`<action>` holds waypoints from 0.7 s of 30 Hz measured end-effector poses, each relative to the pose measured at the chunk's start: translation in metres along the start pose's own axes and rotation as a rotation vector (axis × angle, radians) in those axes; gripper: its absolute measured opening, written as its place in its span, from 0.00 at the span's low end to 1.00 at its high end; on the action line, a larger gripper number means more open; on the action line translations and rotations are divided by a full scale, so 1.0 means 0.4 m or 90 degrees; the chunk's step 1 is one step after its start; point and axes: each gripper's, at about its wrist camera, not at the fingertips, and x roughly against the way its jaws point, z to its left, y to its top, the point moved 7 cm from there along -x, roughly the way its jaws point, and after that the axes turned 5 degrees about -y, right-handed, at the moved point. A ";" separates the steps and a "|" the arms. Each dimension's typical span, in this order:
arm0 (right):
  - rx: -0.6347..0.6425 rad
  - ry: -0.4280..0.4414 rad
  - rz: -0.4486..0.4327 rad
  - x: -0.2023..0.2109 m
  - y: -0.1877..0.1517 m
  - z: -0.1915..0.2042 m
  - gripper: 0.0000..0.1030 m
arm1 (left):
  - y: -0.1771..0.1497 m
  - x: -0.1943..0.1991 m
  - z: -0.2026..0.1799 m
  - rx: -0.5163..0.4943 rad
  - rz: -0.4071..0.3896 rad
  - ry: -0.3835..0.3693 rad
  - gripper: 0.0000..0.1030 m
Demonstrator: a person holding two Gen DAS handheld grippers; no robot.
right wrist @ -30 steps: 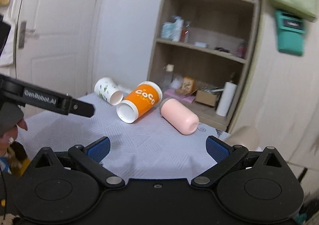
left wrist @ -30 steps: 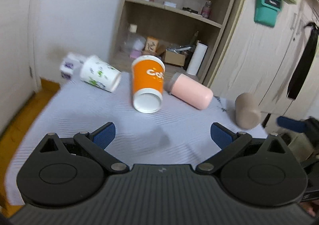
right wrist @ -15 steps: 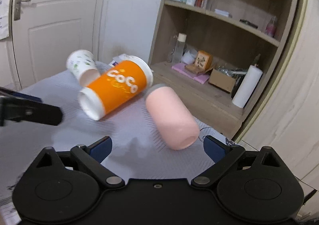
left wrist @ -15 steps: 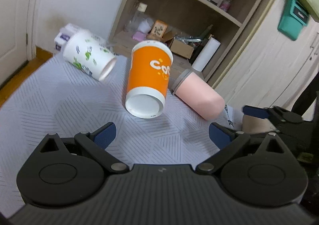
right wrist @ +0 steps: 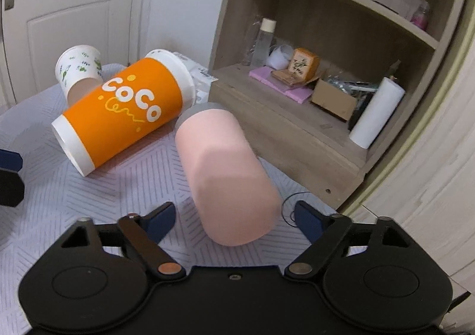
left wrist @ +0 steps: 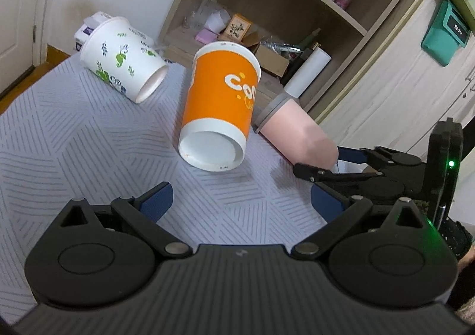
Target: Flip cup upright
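Observation:
Three cups lie on their sides on the patterned white tablecloth (left wrist: 74, 139). The orange "CoCo" paper cup (left wrist: 221, 105) lies with its base toward my left gripper (left wrist: 240, 201), which is open and empty just short of it. The pink cup (right wrist: 225, 174) with a grey rim lies base-first between the open fingers of my right gripper (right wrist: 234, 219), untouched by the pads. The white cup with green leaf print (left wrist: 124, 59) lies at the far left. The orange cup (right wrist: 124, 112) and white cup (right wrist: 78, 71) also show in the right wrist view. My right gripper (left wrist: 341, 163) shows in the left wrist view beside the pink cup (left wrist: 294, 136).
A wooden shelf unit (right wrist: 326, 68) stands behind the table with a box (right wrist: 334, 99), a paper roll (right wrist: 377, 112), a bottle (right wrist: 264, 41) and pink items. A white door (right wrist: 59, 8) is at the left. The table's right edge runs close to the pink cup.
Both grippers have moved forward and down toward the cups. The right gripper now has the pink cup's base between its open fingers. The left gripper has closed in on the orange cup.

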 end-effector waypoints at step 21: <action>-0.164 0.034 0.055 0.173 -0.098 0.058 0.67 | -0.073 0.052 -0.048 0.025 0.036 -0.072 0.97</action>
